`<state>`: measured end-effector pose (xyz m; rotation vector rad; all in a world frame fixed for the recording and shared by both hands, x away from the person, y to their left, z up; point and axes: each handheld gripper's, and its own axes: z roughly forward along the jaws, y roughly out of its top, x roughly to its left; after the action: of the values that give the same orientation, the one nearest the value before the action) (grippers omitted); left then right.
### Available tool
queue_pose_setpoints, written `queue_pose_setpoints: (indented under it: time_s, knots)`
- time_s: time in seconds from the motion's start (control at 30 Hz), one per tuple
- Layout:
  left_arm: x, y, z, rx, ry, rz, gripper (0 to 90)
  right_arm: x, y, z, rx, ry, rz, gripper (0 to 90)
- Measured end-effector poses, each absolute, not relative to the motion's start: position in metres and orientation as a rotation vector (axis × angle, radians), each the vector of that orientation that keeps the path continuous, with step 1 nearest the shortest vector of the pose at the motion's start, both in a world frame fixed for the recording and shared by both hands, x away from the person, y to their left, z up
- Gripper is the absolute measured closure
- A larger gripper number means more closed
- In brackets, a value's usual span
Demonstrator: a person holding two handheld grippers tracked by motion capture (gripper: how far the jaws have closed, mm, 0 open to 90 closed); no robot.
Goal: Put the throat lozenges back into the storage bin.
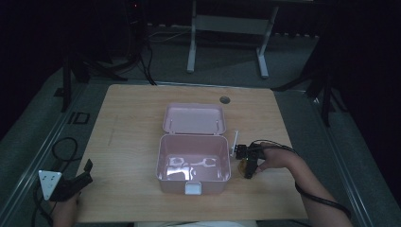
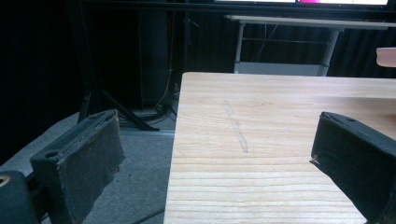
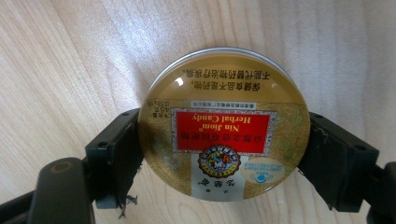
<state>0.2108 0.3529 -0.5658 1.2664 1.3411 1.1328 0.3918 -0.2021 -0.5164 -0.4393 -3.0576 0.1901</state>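
So my right gripper (image 3: 224,144) has its jaws closed onto a round gold candy tin (image 3: 224,123), one jaw on each side of the rim, lid facing the camera with the red "Nin Jiom Herbal Candy" label. From the high view the tin (image 1: 243,166) sits just beside the right wall of the pink box (image 1: 194,163), low over the bench (image 1: 132,123), and I can't tell if it's touching the wood or just off it.

That box is open, lid (image 1: 194,118) laid flat behind it toward the far edge, white latch on the near wall. A small white thing (image 1: 234,142) stands at the box's right rim; too small to make out.

My left gripper (image 1: 75,182) is well apart from the box, at the bench's near left corner. Its jaws are spread wide with nothing between them, and in the left gripper view one jaw hangs past the bench's left edge over the grey floor (image 2: 135,177).

Lots of bare wood left of the box, less on the right.
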Motion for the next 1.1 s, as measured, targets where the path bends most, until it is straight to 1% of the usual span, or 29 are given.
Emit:
queue_pose_setpoints:
  time_s: [0.4, 0.87, 1.0, 1.1]
  knots:
    - [0.211, 0.353, -0.566, 1.265, 1.343, 1.132, 2.5, 0.385, -0.207, -0.474, -0.395, -3.03, 0.214, 20.0]
    - [0.211, 0.353, -0.566, 1.263, 1.346, 1.13, 2.5, 0.367, -0.2, -0.39, -0.36, -3.077, 0.184, 20.0]
    - [0.211, 0.353, -0.566, 1.262, 1.348, 1.126, 2.5, 0.362, -0.197, -0.372, -0.357, -3.087, 0.205, 20.0]
    - [0.211, 0.354, -0.566, 1.262, 1.349, 1.125, 2.5, 0.361, -0.194, -0.365, -0.376, -3.077, 0.22, 20.0]
